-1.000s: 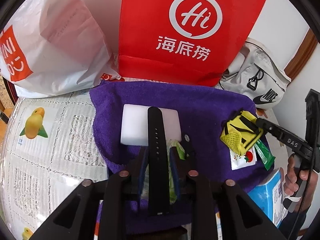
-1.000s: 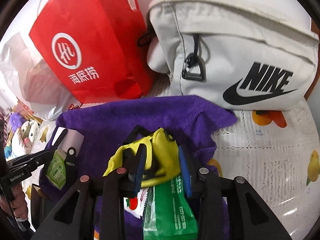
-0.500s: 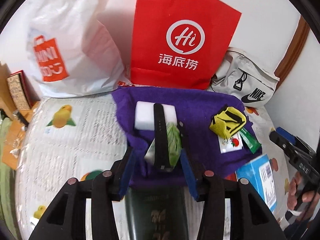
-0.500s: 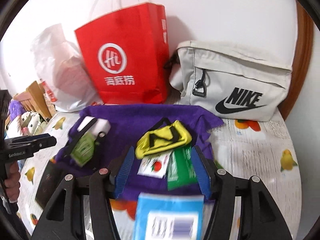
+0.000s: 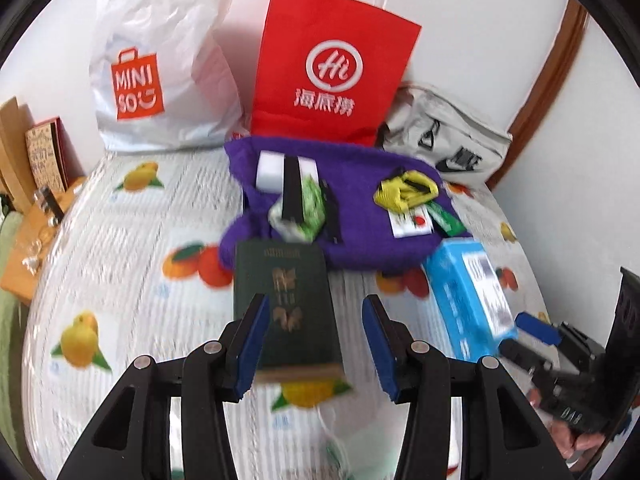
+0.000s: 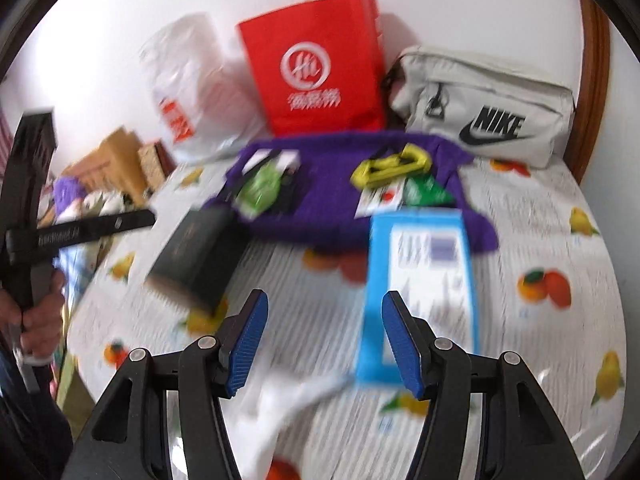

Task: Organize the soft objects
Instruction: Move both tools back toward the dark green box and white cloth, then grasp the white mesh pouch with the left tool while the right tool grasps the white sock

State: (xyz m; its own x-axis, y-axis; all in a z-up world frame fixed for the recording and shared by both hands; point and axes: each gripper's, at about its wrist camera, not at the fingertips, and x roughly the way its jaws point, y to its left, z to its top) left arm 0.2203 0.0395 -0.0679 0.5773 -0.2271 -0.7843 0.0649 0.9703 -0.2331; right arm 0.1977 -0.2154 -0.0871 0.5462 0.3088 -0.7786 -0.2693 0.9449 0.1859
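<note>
A purple towel [image 5: 360, 216] [image 6: 332, 200] lies at the back of the table. On it rest a white foam block [image 5: 272, 168], a black strap [image 5: 292, 188], a green wipes pack [image 5: 310, 204], a yellow-and-black mesh pouch [image 5: 404, 194] [image 6: 392, 166] and two small sachets [image 5: 412, 224]. My left gripper [image 5: 316, 344] hangs open above a dark green book [image 5: 288, 300], well short of the towel. Beside a blue box [image 6: 420, 272], my right gripper [image 6: 324, 344] is open with nothing between its pads.
A red paper bag [image 5: 332, 68], a white Miniso bag [image 5: 160, 64] and a grey Nike bag [image 6: 488, 108] stand against the wall behind the towel. The fruit-print tablecloth [image 5: 120, 260] covers the table. A blurred white piece [image 6: 288, 400] lies near the front edge.
Both grippers have opened and pulled back and up from the towel. The left let go of the strap and wipes pack, the right let go of the yellow pouch.
</note>
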